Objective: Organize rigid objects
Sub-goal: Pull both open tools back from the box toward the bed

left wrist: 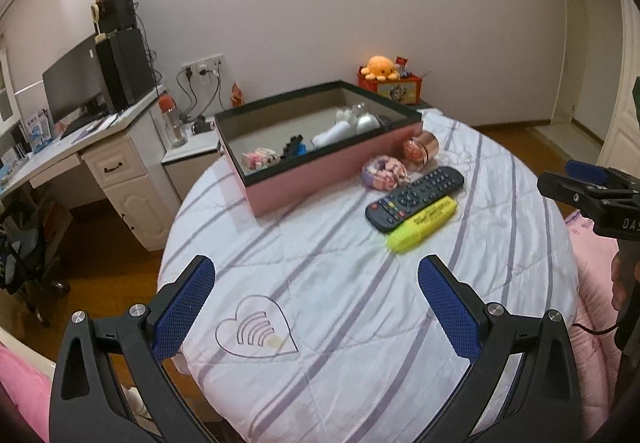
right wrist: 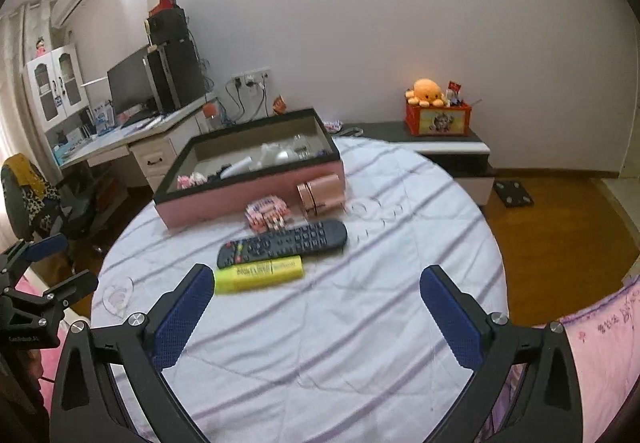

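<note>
A pink box with a black rim (left wrist: 320,171) (right wrist: 224,199) sits on the bed's striped quilt and holds white items and small toys. In front of it lie a black remote (left wrist: 414,199) (right wrist: 282,243), a yellow highlighter (left wrist: 422,229) (right wrist: 258,274), a pink scrunchie (left wrist: 385,172) (right wrist: 267,213) and a rose-gold jar (left wrist: 422,148) (right wrist: 322,193). My left gripper (left wrist: 316,307) is open and empty above the quilt, short of the highlighter. My right gripper (right wrist: 316,315) is open and empty, the highlighter just beyond its left finger (right wrist: 184,311).
A white desk with monitor and speakers (left wrist: 100,83) (right wrist: 152,83) stands at the left. A low cabinet (right wrist: 440,147) carries a red tin with an orange plush octopus (left wrist: 382,69) (right wrist: 428,91). An office chair (right wrist: 36,195) stands left of the bed. Wooden floor surrounds the bed.
</note>
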Demonstrator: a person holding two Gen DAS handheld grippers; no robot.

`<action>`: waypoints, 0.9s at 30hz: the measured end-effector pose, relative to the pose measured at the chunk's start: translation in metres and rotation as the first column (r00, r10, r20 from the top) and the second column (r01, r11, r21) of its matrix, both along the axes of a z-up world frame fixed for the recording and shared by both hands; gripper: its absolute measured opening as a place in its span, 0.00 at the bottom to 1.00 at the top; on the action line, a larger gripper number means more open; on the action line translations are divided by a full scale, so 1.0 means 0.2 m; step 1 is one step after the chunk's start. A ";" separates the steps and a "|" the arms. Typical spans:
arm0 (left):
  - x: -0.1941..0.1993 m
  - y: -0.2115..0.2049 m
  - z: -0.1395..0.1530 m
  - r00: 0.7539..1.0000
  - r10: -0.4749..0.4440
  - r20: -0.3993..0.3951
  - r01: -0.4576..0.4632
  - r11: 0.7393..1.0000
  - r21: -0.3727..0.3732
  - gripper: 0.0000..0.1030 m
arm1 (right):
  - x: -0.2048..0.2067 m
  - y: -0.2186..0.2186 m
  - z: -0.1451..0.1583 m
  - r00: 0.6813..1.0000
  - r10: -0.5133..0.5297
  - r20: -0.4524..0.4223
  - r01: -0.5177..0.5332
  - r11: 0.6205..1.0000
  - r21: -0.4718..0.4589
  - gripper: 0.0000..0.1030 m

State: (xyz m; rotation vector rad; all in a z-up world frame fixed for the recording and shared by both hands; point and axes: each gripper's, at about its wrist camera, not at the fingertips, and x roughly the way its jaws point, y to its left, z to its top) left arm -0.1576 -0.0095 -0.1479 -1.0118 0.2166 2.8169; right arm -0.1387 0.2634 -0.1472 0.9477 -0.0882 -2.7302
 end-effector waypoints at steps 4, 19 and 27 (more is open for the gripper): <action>0.00 0.02 -0.04 1.000 -0.011 0.027 0.011 1.000 0.000 1.00 | 0.01 0.02 -0.06 0.999 -0.008 0.033 0.008 1.000 0.000 1.00; -0.06 0.08 -0.15 0.995 -0.037 0.092 0.040 0.999 -0.029 1.00 | -0.03 0.01 -0.20 0.994 -0.002 0.114 0.000 1.000 0.019 1.00; -0.11 0.09 -0.20 0.992 -0.043 0.121 0.047 0.999 -0.025 1.00 | -0.08 0.00 -0.27 0.987 -0.003 0.158 -0.002 1.000 0.029 1.00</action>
